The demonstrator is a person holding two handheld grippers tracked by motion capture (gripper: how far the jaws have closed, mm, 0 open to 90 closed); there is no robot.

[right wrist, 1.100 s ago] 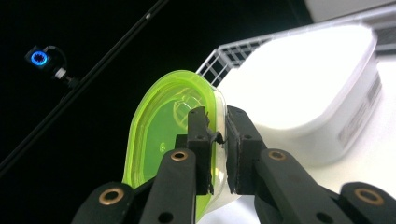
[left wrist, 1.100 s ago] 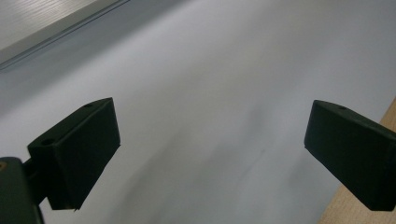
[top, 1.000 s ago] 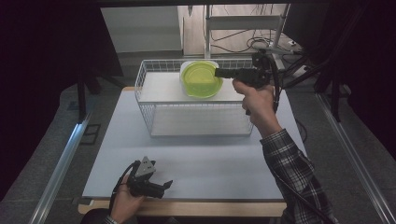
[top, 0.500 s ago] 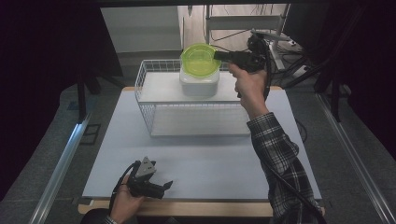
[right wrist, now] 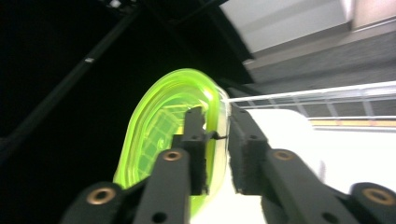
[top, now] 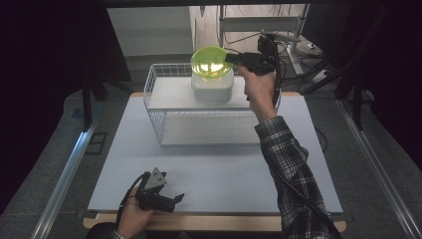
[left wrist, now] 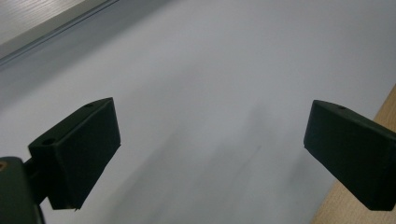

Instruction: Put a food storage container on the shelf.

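Two hand-held grippers are working around the wire basket (top: pixel 164 117). Behind its far rim, the right hand-held gripper (top: pixel 230 58) is gripping the green bowl (top: pixel 211 61) by its edge, jaws just easing wider, bowl tilted above the white box (top: pixel 212 88) inside the basket. Well short of the basket, the left hand-held gripper (top: pixel 176 199) is resting unclenched on the bare white desk (top: pixel 224 169), near its front edge.
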